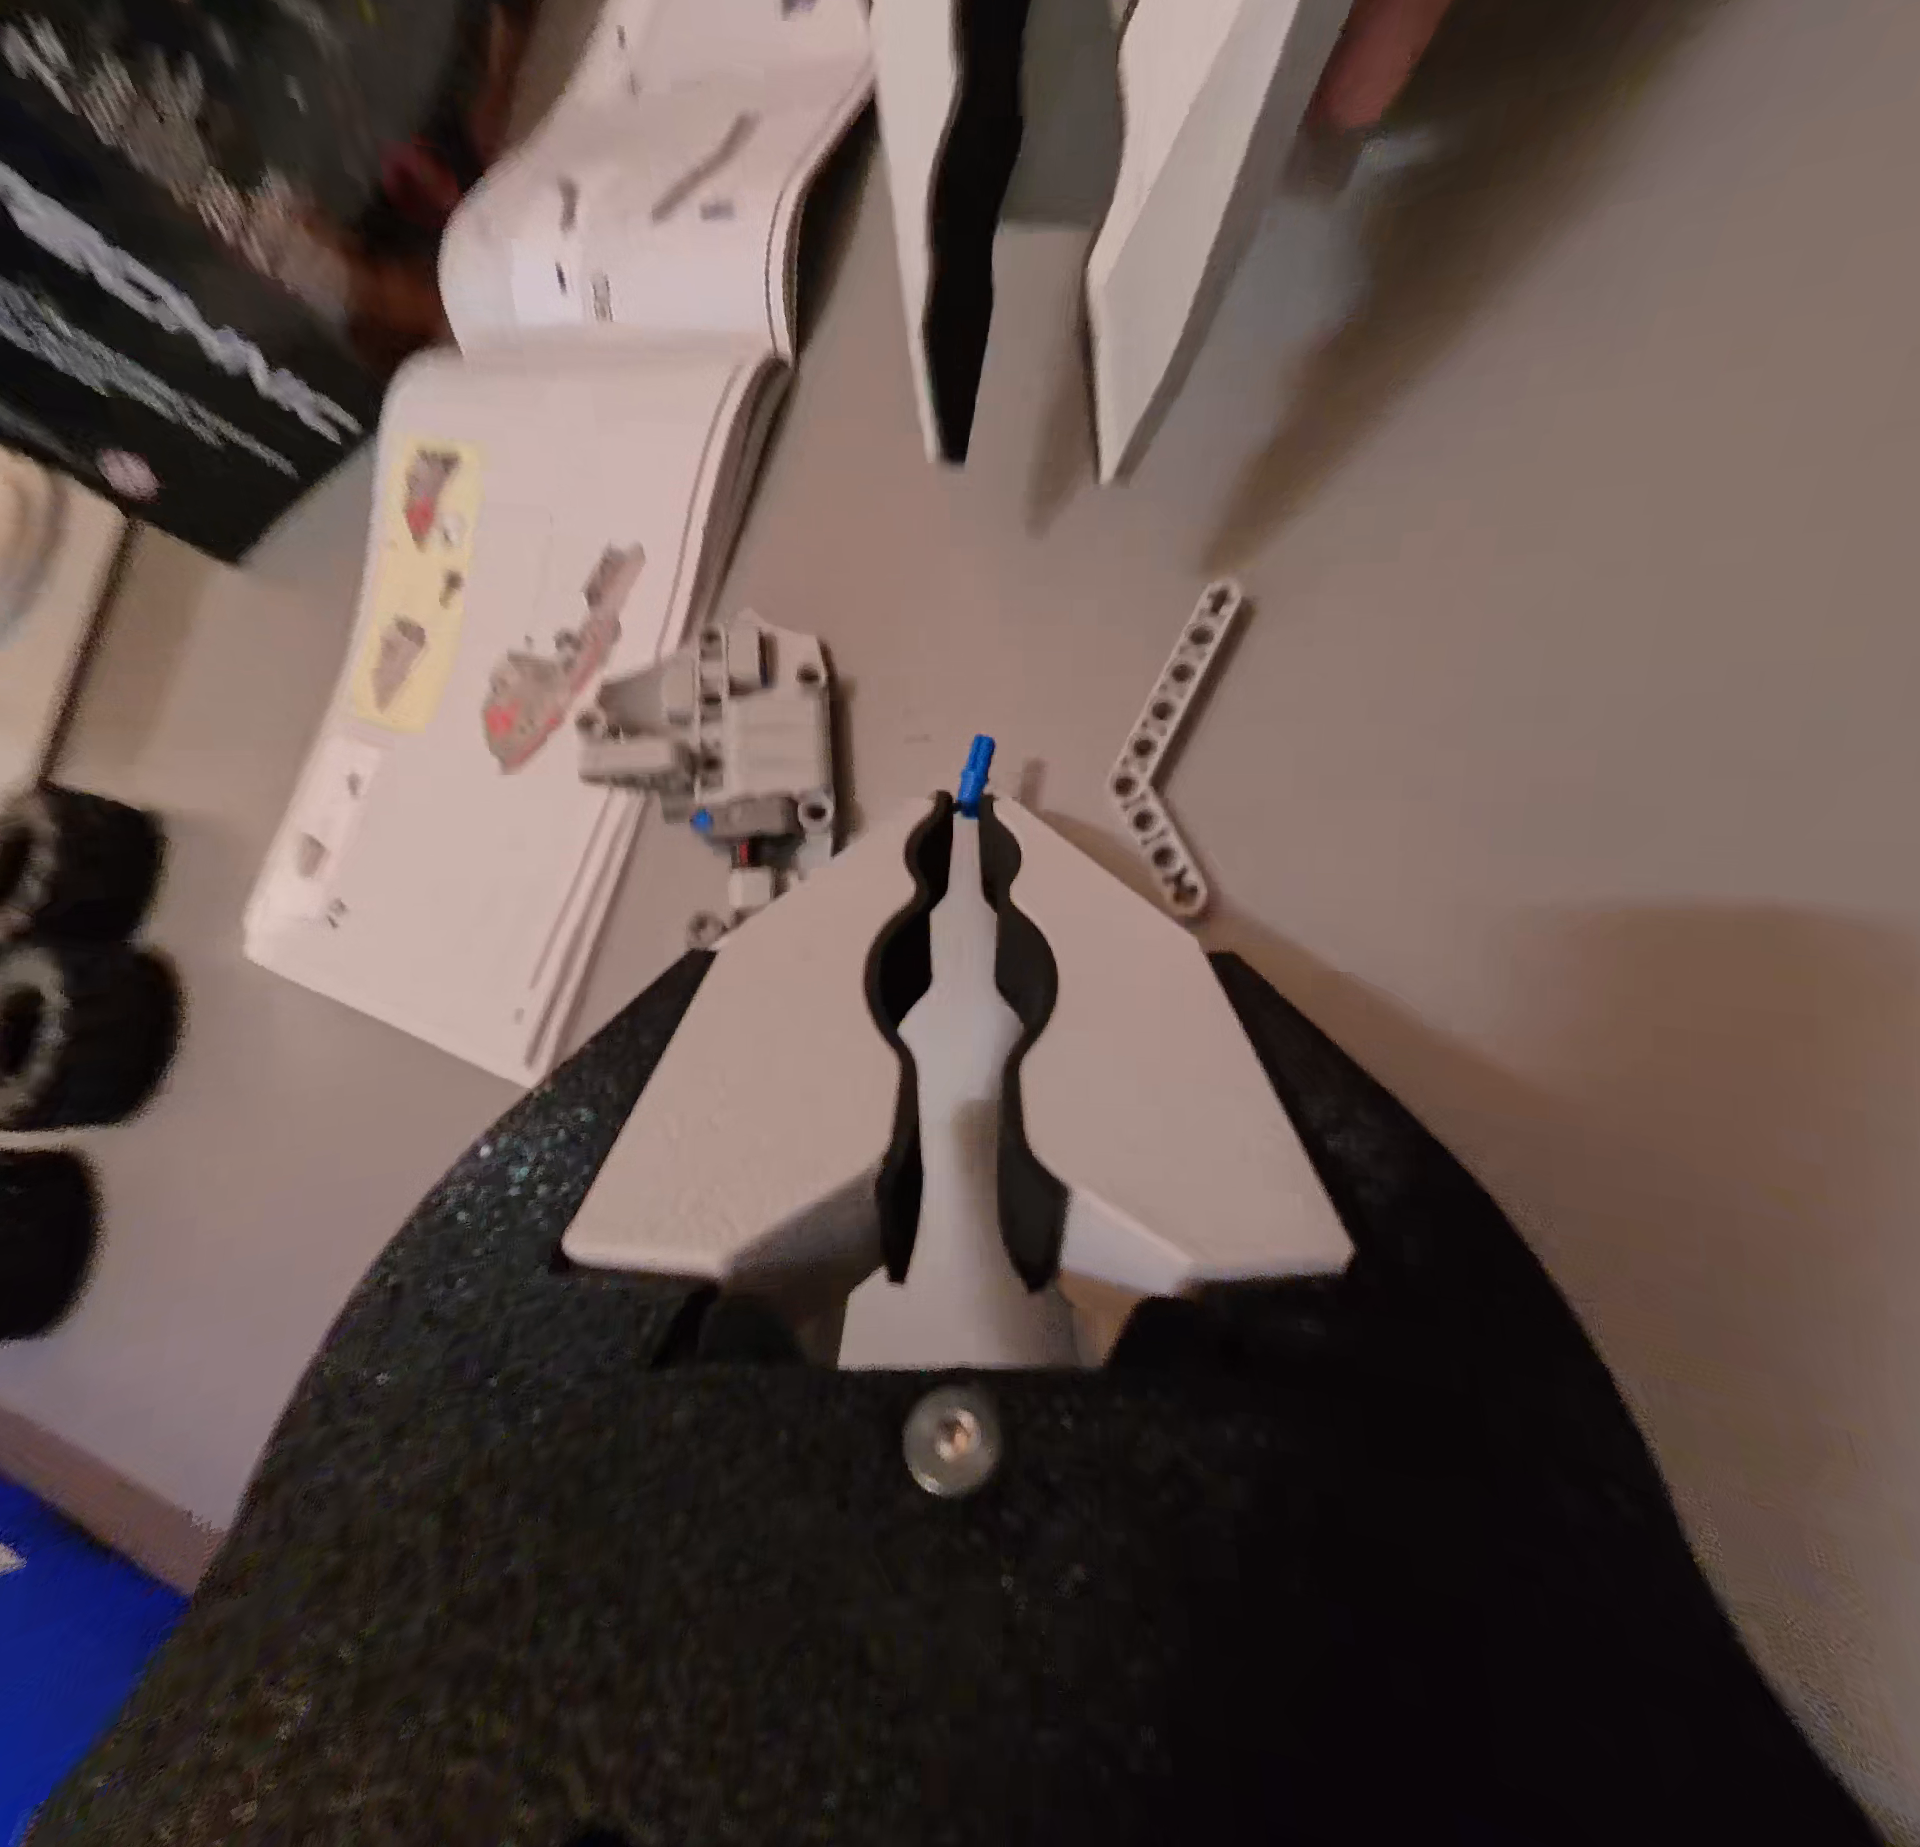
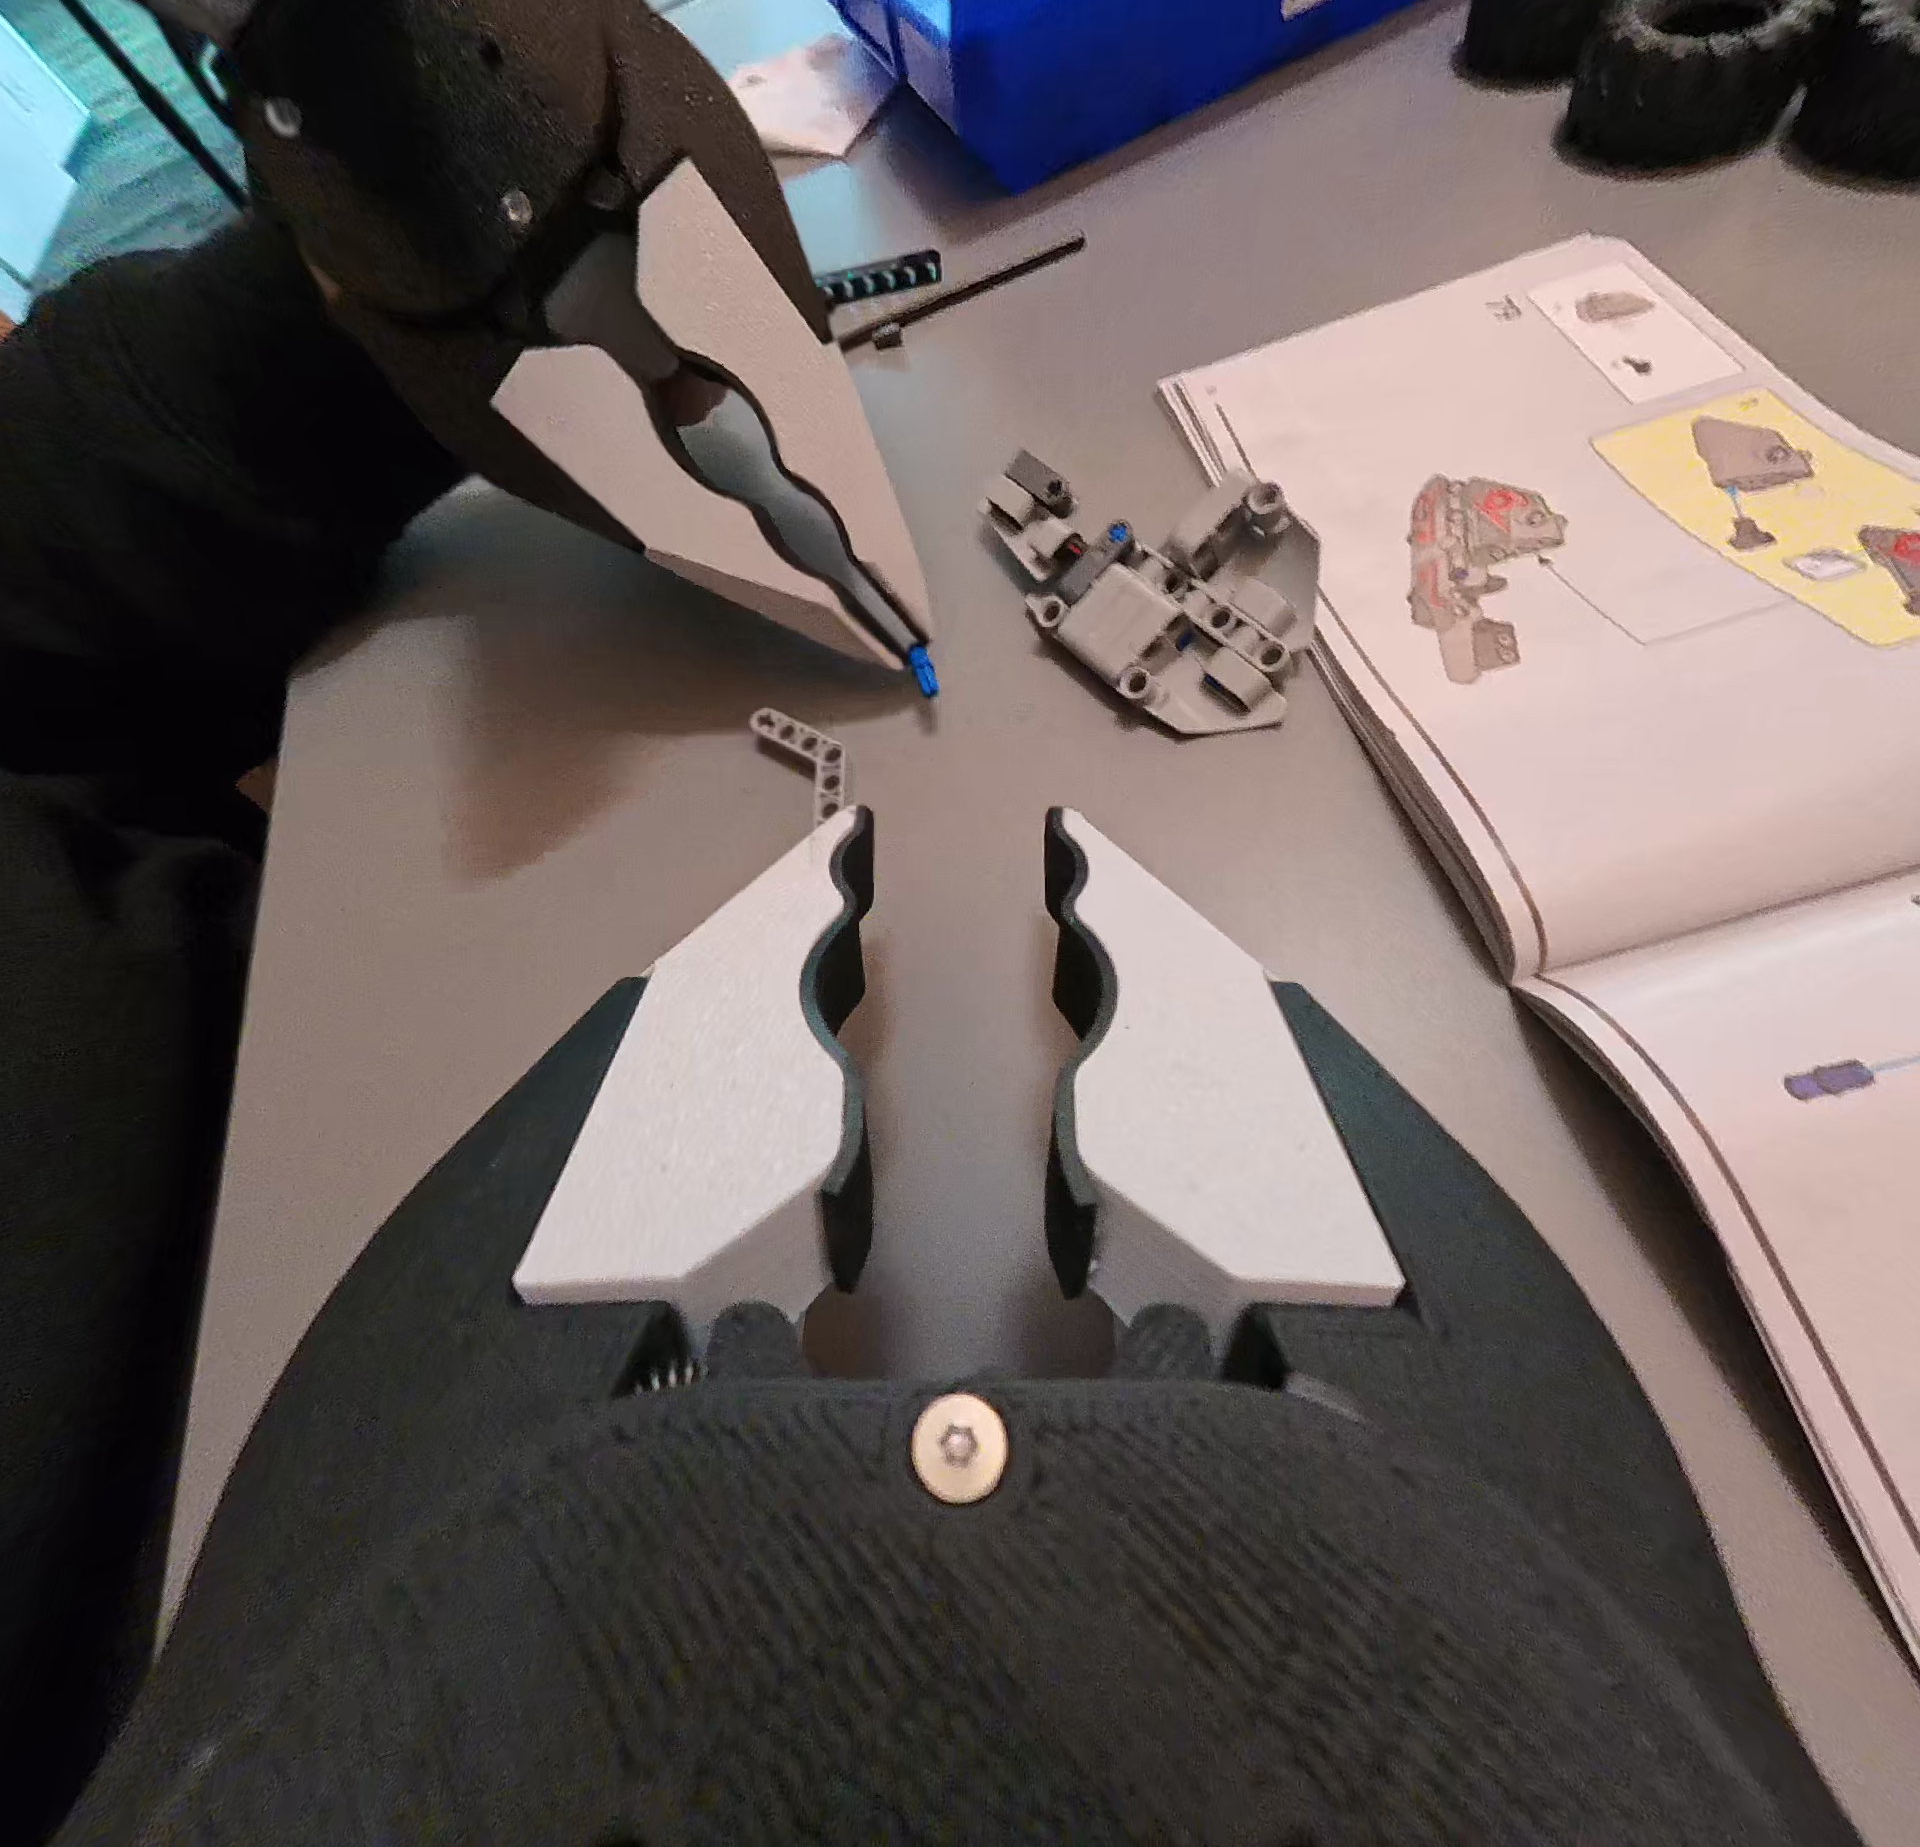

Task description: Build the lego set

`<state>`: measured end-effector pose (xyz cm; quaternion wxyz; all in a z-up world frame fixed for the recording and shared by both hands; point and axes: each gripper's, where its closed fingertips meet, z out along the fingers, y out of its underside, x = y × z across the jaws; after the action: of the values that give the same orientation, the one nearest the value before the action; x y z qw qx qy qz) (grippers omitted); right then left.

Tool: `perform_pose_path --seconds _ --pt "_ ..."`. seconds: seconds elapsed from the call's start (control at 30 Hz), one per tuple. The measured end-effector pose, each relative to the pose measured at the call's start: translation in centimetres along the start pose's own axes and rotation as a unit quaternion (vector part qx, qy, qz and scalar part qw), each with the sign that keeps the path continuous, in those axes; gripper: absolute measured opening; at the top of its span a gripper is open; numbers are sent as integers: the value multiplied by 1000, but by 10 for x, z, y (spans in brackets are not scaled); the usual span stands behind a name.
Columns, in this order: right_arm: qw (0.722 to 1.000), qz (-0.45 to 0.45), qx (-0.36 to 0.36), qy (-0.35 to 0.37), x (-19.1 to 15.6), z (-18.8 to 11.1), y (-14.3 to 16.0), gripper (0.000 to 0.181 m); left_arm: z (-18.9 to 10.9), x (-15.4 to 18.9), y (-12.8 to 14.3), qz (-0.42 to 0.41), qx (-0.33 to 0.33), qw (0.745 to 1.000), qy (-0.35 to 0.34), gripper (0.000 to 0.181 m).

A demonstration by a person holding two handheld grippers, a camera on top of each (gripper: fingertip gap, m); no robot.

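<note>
My left gripper (image 1: 968, 808) is shut on a small blue pin (image 1: 977, 767), which sticks out past its fingertips just above the grey table (image 1: 1455, 758). The right wrist view shows the same left gripper (image 2: 906, 652) pinching the blue pin (image 2: 921, 667). A grey lego assembly (image 1: 727, 732) lies left of the pin, beside the open instruction booklet (image 1: 468, 706); it also shows in the right wrist view (image 2: 1153, 592). A grey angled beam (image 1: 1174, 748) lies to the right, and shows in the right wrist view (image 2: 805, 753). My right gripper (image 2: 958, 826) is open and empty above the table.
A black box (image 1: 156, 270) stands at the far left. Black tyres (image 2: 1704, 41) and a blue bin (image 2: 1122, 21) stand at the back. A black beam and axle (image 2: 935, 285) lie behind the left gripper. The booklet (image 2: 1662, 758) covers the right side. A person's dark sleeve (image 2: 125, 509) is at left. The left gripper's tips are roughly 6 cm from the right gripper's.
</note>
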<state>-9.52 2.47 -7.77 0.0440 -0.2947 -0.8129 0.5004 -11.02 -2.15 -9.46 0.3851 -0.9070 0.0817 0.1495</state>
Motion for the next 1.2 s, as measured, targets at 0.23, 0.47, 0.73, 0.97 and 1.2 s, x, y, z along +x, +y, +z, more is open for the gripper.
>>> perform_pose_path --seconds 0.23,0.47,0.73,0.97,1.2 --pt "998 15 20 -52 -18 6 -6 30 -4 6 -40 129 22 989 -68 1" --pt "997 -40 37 -48 -24 0 -14 3 -9 10 -52 157 37 984 -73 1" --pt "993 -80 59 -56 -31 -4 -20 2 -23 13 -66 38 171 984 -20 1" --pt "984 -152 86 -32 -37 -6 -30 2 -32 13 -70 -66 242 967 45 3" --pt "979 -176 97 -30 -41 -5 -31 2 -29 16 -68 -83 244 965 57 3"
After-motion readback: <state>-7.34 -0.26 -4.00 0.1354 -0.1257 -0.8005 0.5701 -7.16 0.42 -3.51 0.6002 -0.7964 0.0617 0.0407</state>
